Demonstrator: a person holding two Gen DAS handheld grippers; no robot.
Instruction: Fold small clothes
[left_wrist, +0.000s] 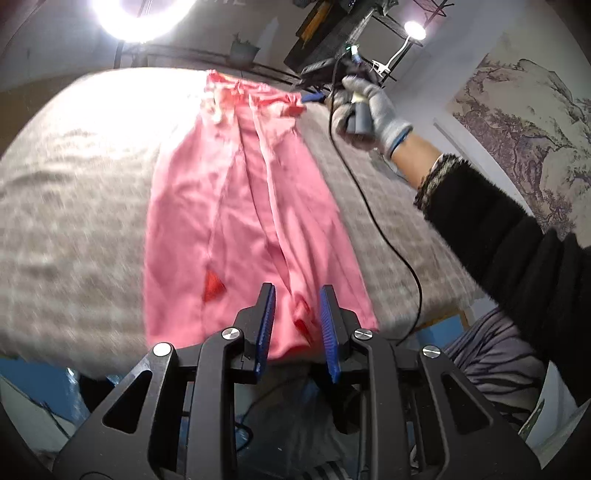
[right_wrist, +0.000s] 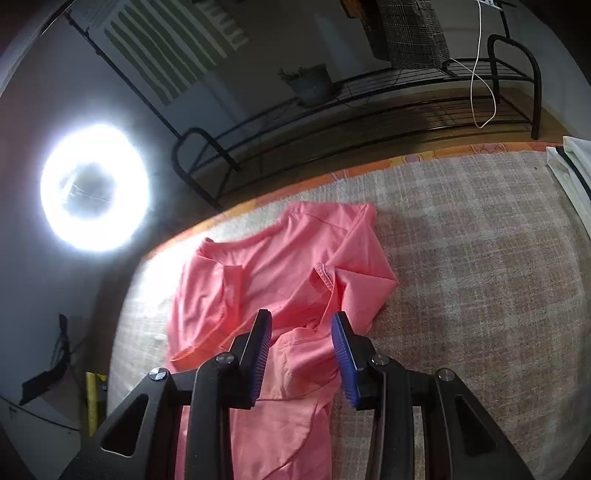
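A pink shirt (left_wrist: 243, 206) lies stretched lengthwise on a grey checked blanket (left_wrist: 74, 206). My left gripper (left_wrist: 297, 291) hovers over the shirt's near hem with its blue pads apart and nothing pressed between them. At the far end, a gloved hand (left_wrist: 373, 110) holds my right gripper (left_wrist: 312, 98) by the shirt's right corner. In the right wrist view the shirt's upper part (right_wrist: 280, 266) shows its sleeves folded inward. My right gripper (right_wrist: 302, 319) stands open just above the cloth, gripping nothing.
A black cable (left_wrist: 384, 236) trails across the blanket to the right of the shirt. A ring light (right_wrist: 94, 188) glares at the left. A black metal rack (right_wrist: 351, 122) with a plant pot (right_wrist: 310, 85) stands behind the table. White cloth (right_wrist: 570, 181) lies at the far right edge.
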